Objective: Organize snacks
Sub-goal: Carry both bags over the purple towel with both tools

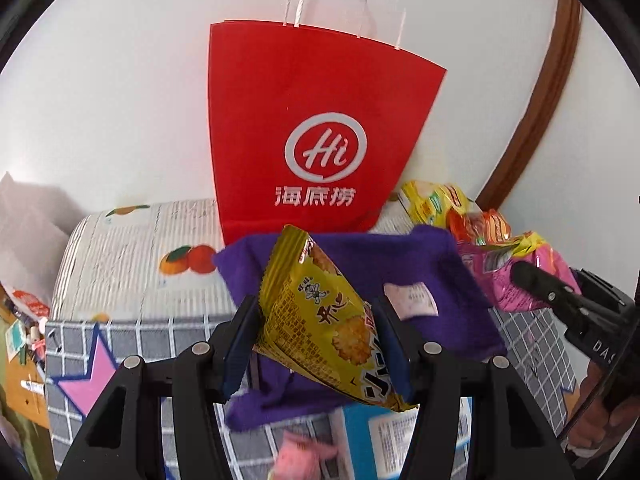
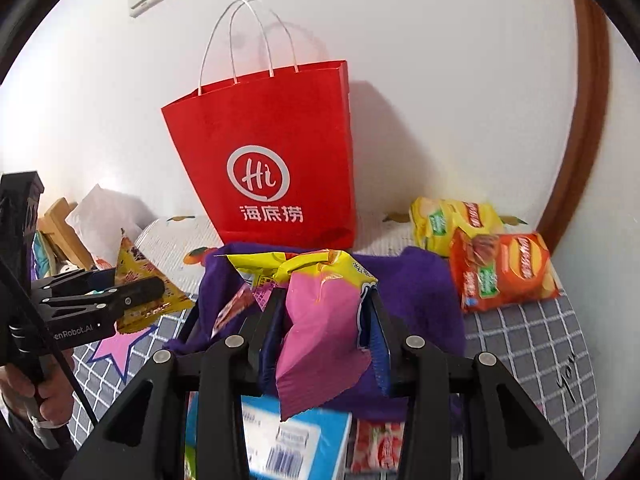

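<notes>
A red paper bag with white handles stands upright against the white wall, also in the right wrist view as the red paper bag. My left gripper is shut on a yellow cracker packet, held in the air before the bag. My right gripper is shut on a pink and yellow snack bag. Each gripper shows in the other's view: the right gripper with the pink bag, the left gripper with the yellow packet.
A purple cloth lies under both grippers on a grey checked cover. Yellow chips and orange chips lie at the right by the wall. A blue and white box and a red packet lie below. A brown door frame curves on the right.
</notes>
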